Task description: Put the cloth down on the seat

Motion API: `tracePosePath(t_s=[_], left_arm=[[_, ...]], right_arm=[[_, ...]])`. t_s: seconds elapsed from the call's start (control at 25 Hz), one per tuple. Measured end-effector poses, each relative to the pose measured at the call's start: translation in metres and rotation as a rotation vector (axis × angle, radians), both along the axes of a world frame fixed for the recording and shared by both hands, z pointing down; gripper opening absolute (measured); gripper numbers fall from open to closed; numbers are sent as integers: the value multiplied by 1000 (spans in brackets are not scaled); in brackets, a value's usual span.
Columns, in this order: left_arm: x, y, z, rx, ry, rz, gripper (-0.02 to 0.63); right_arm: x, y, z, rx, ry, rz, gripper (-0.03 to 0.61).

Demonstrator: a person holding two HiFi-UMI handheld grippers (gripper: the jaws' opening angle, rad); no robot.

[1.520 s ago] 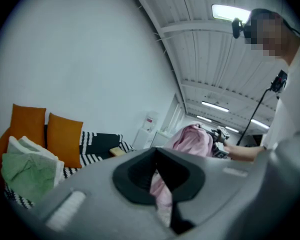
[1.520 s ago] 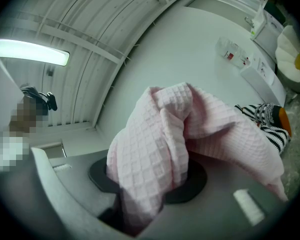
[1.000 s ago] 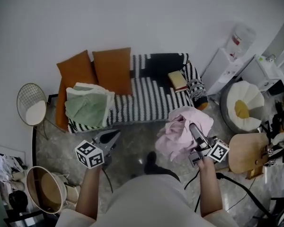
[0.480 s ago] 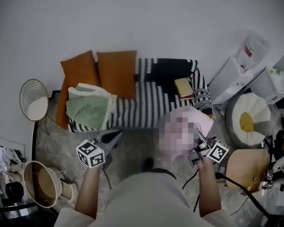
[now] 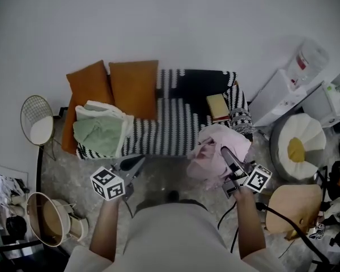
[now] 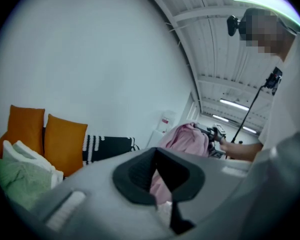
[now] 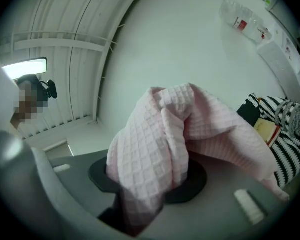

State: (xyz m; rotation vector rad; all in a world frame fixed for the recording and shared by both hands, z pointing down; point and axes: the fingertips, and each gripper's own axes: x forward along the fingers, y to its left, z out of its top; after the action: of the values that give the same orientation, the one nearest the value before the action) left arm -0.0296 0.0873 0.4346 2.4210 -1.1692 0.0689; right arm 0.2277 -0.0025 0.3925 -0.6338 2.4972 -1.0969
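cloth: pink waffle-weave fabric, matt, soft. seat cover: black-and-white striped knit, coarse. cushions: orange matt fabric. floor: marbled stone look, slight sheen. side chair: thin wire, probably metal. stool: pale wood, smooth.

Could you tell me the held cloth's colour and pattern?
The cloth is pale pink with a waffle weave; right gripper view shows it best.

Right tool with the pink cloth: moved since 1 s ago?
Yes. The right tool has carried the pink cloth closer to the striped sofa, toward its right front corner.
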Motion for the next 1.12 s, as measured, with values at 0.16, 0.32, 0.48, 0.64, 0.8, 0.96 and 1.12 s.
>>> tracePosePath(t_s=[0.16, 0.32, 0.48, 0.64, 0.8, 0.96, 1.12], left_arm=[[13, -18, 3, -7, -2, 8, 0], [19, -35, 6, -15, -4, 12, 0], [18, -51, 8, -29, -3, 19, 2], [12, -72, 13, -38, 1, 28, 0], [2, -97, 20, -48, 8, 48, 2], [-10, -129, 23, -55, 10, 70, 2], [-24, -162, 32, -72, 10, 97, 0]], right_arm=[[8, -19, 6, -7, 12, -2, 182], [12, -37, 10, -5, 23, -10, 183], [12, -53, 16, -31, 28, 0, 183], [5, -71, 21, -39, 33, 9, 183], [-4, -90, 28, -53, 40, 27, 183], [-17, -112, 33, -67, 40, 42, 183], [-34, -138, 44, -84, 41, 53, 183]])
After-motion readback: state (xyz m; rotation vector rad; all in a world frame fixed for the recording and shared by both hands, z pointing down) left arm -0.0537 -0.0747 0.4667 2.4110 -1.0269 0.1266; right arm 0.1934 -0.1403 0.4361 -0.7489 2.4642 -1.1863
